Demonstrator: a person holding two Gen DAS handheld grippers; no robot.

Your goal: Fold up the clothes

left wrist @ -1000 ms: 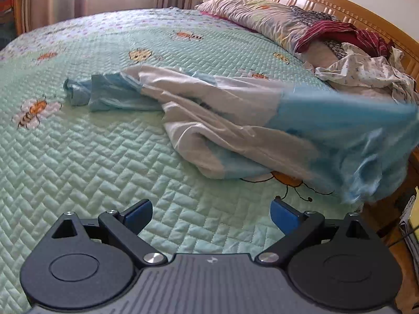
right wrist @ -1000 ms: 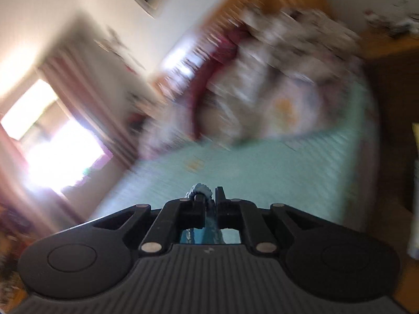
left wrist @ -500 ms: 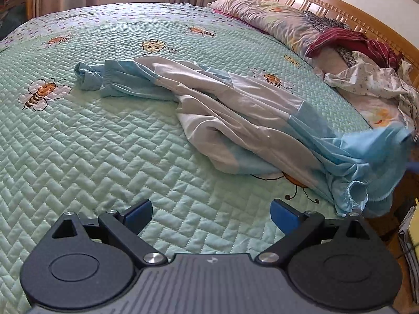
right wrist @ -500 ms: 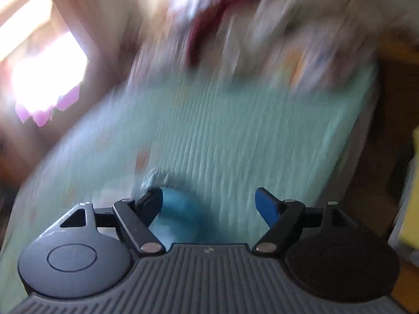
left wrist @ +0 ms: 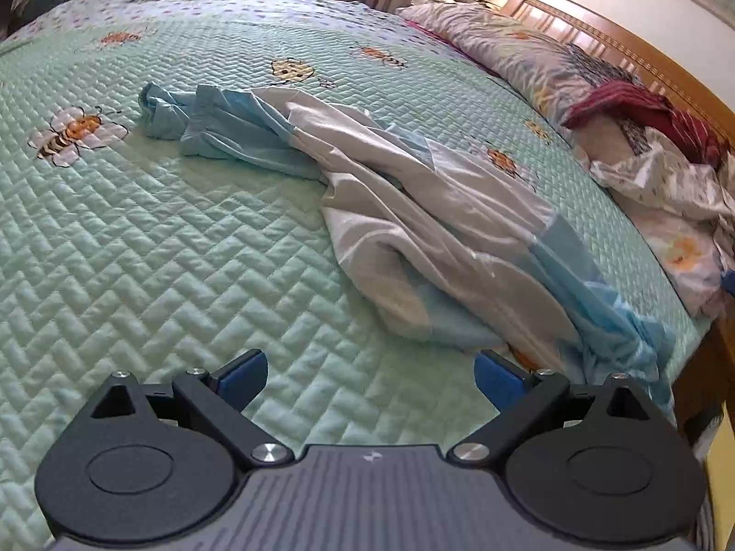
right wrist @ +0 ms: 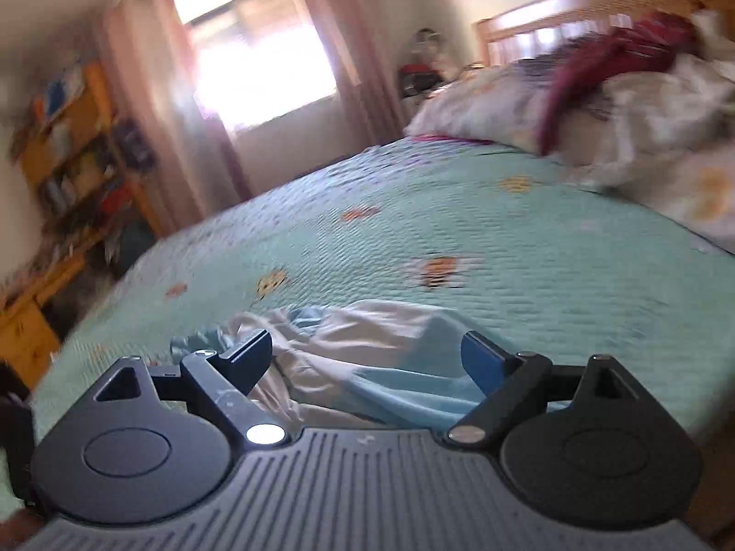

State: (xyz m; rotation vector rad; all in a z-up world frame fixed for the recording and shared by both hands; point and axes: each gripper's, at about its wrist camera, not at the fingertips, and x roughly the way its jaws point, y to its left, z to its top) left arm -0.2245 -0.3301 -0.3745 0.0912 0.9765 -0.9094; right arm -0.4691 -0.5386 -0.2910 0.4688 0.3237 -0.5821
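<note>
Lying crumpled on the green quilted bedspread (left wrist: 138,248), the blue-and-white garment (left wrist: 413,211) is stretching in a long diagonal, one bunched blue end pointing toward the far left, the other reaching the bed's near right edge. Both the left gripper (left wrist: 370,374) and the right gripper (right wrist: 367,358) are gaping wide, gripping nothing.

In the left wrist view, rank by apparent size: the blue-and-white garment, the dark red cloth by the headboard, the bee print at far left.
1. Blue-and-white garment, sprawled across the quilt.
2. Dark red cloth, though it lies farther away, so its true size is unsure.
3. Bee print, smallest.
</note>
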